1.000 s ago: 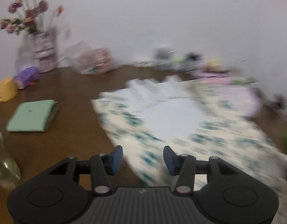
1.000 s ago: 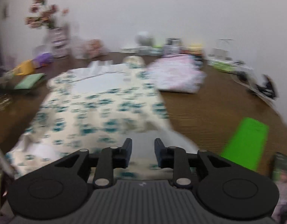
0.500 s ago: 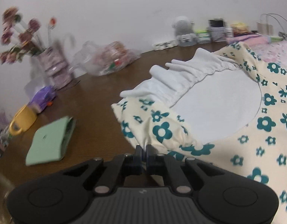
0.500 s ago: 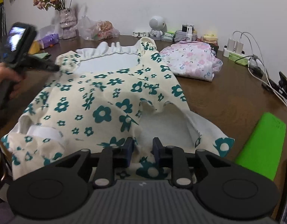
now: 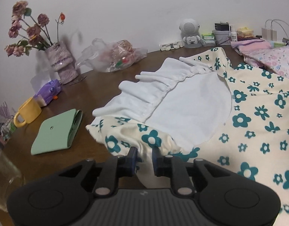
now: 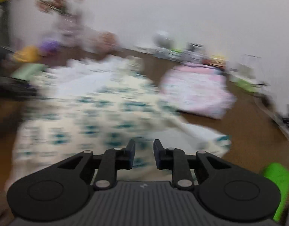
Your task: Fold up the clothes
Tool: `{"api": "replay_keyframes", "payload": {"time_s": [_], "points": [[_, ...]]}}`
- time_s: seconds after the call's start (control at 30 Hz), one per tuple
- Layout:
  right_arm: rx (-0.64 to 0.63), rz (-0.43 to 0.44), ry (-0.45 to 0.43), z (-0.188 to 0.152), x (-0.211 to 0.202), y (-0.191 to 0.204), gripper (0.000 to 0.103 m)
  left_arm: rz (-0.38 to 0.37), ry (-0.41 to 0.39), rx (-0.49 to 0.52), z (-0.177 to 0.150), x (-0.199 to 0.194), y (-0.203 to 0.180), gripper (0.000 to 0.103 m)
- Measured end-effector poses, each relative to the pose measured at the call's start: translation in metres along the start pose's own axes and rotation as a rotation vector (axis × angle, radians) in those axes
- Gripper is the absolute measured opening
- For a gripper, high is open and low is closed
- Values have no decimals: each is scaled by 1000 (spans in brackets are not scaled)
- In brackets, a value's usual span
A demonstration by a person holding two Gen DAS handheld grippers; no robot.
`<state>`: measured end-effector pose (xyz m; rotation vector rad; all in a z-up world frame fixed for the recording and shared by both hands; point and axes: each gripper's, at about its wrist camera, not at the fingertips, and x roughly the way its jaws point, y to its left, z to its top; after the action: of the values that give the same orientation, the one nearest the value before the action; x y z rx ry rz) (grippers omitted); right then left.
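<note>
Left wrist view: low over the bench [image 5: 50, 169], close above the near left corner of the floral garment [image 5: 257, 122], looking across toward the white wall, vase of dried flowers [image 5: 59, 62] far left. Right wrist view: also low and forward-facing, set further back and rightward, heavily blurred. Shared by both: the floral garment [image 6: 84, 113], pink clothing [image 5: 272, 54] [image 6: 197, 90], yellow mug [image 5: 27, 112] [image 6: 27, 53], wall.

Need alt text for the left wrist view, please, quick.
The left claw sits open at the near edge of a cream floral garment spread on a brown table. A green wallet and yellow mug lie left.
</note>
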<state>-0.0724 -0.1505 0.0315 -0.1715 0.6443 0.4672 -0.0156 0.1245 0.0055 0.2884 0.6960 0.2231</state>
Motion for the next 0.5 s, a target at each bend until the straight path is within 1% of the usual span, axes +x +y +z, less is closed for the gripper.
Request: {"api": "replay_keyframes", "payload": {"time_s": [0.03,0.07,0.17,0.2,0.23,0.3,0.33,0.43,0.5], "points": [[-7,19,13,-7,-1,6,22,13,-2,20,-1,0,-4,13],[-13,18,31,-14,0,10,22,10,-7,24,-1,-2,-5,13],[24,-6,31,-29,1,4,19,-36,-27,-4,0,-13,4,12],[37,-16,39,-29,0,0,13,-52,-33,-13,0,-17,7,12],[29,-37,47,-28,1,-2,13,-67,-40,-23,0,-21,9,12],[-8,-91,64,-24,5,-7,13,-98,-53,-41,0,-28,15,14],[-9,-107,68,-21,6,-11,13,-113,-60,-51,0,-32,18,19],[17,-138,74,-11,6,-26,15,-159,-80,-79,1,-43,26,20],[35,-159,78,-4,6,-37,15,-190,-93,-98,1,-50,32,24]]}}
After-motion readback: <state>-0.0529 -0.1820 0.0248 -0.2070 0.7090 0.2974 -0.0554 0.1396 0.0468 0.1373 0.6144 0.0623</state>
